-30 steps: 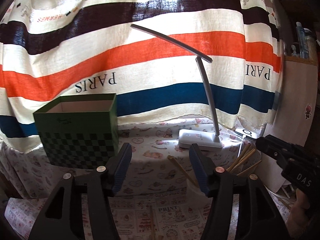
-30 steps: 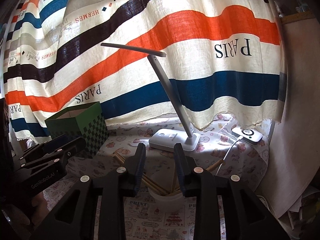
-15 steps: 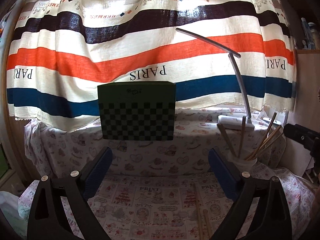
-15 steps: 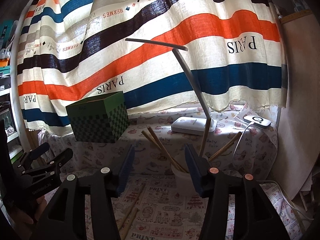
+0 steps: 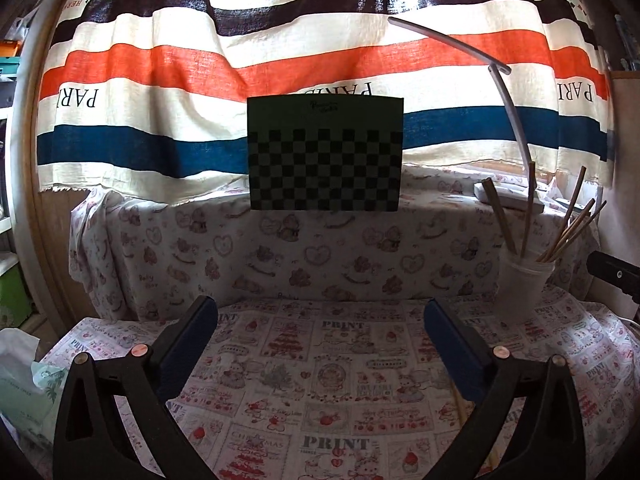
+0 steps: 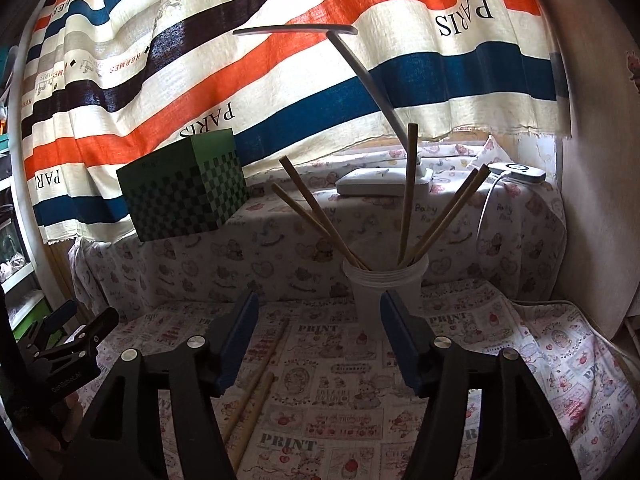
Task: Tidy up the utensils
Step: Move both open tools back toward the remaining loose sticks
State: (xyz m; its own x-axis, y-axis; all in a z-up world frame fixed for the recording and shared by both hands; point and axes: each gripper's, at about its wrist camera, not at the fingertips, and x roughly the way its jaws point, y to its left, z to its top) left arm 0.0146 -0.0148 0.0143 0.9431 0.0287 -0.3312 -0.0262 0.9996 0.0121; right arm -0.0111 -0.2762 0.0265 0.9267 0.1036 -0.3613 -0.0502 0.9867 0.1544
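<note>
A translucent white cup (image 6: 385,285) stands on the printed cloth and holds several wooden chopsticks (image 6: 409,196) fanned upright. It also shows at the right in the left wrist view (image 5: 523,280). Two loose chopsticks (image 6: 256,384) lie on the cloth below and left of the cup. My right gripper (image 6: 318,312) is open and empty, just in front of the cup. My left gripper (image 5: 318,320) is wide open and empty over the cloth, left of the cup. A chopstick (image 5: 460,412) lies partly hidden behind its right finger.
A green checkered box (image 5: 325,154) stands on the raised ledge at the back. A white desk lamp (image 6: 384,180) and a charger (image 6: 518,172) sit on the ledge to the right. A striped curtain (image 5: 160,80) hangs behind. A tissue pack (image 5: 20,384) is at far left.
Both grippers have pulled back and down from the ledge toward the lower cloth. Both have opened wider, the left most. The cup now sits farther ahead of the right gripper.
</note>
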